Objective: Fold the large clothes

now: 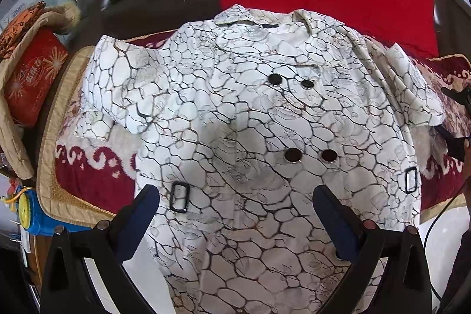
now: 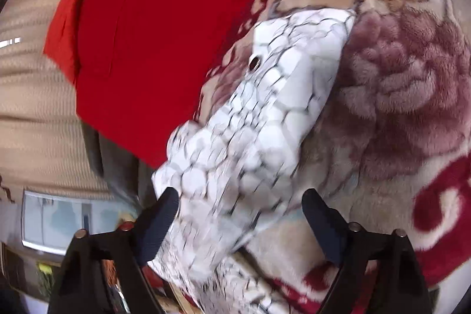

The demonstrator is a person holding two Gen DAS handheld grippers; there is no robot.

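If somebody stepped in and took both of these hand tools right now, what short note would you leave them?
Left gripper: open, above the coat's lower front, holding nothing.
Right gripper: open, a sleeve between its fingers, not pinched.
The white crackle-print coat lies face up, buttons showing, on the floral blanket; the right wrist view is blurred.
Done: coat spread out.
Left: every fold; I would likely start with the sleeves.
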